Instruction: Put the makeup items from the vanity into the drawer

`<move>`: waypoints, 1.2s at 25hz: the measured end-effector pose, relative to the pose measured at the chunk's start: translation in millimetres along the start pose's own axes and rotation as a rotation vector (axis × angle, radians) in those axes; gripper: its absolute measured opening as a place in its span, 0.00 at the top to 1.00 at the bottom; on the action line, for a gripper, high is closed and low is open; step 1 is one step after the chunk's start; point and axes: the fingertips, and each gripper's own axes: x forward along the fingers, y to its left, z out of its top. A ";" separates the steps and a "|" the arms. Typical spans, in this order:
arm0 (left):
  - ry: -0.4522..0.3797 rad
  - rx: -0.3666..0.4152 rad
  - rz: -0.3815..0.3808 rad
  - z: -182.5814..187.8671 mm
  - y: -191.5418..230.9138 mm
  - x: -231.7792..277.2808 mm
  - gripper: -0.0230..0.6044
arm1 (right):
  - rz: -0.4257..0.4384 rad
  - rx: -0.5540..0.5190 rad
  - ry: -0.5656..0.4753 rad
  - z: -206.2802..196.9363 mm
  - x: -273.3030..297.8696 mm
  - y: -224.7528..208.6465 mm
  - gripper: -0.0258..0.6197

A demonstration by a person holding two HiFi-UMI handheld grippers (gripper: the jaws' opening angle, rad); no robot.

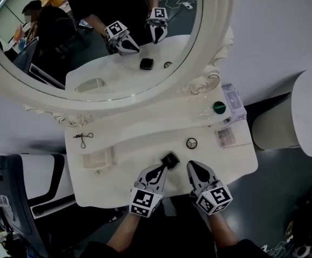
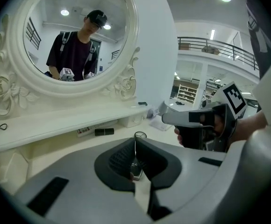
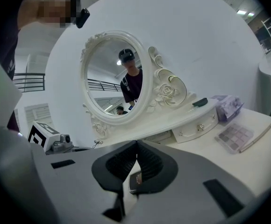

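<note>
A small black compact point(image 1: 170, 159) lies on the white vanity top point(image 1: 118, 190) near its front edge. My left gripper point(image 1: 163, 169) is shut with its tips right at the compact's near corner, and nothing is held. In the left gripper view the shut jaws point(image 2: 135, 141) point at a small round jar point(image 2: 140, 135). My right gripper point(image 1: 190, 165) is also shut and empty, just right of the compact and below the round jar point(image 1: 191, 142). The right gripper view shows its jaws point(image 3: 136, 146) closed.
An eyeshadow palette point(image 1: 225, 135), a green round lid point(image 1: 219, 107) and a purple box point(image 1: 234, 102) sit at the right. A black lipstick tube point(image 2: 104, 131) lies under the shelf. What looks like an open drawer point(image 1: 98, 157) is at left, below a black hair tie point(image 1: 83, 137). The oval mirror point(image 1: 210, 36) stands behind.
</note>
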 end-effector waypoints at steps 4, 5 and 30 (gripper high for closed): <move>0.020 -0.006 -0.015 1.3 1.5 4.6 0.94 | 0.002 0.003 0.018 -3.8 9.4 -4.7 0.92; 0.026 -0.002 -0.013 0.2 2.2 5.0 0.94 | 0.002 0.005 0.018 -3.9 11.0 -5.0 0.92; 0.262 0.110 -0.099 -78.6 9.5 68.7 0.49 | -0.024 0.062 0.032 -38.3 31.8 -42.8 0.92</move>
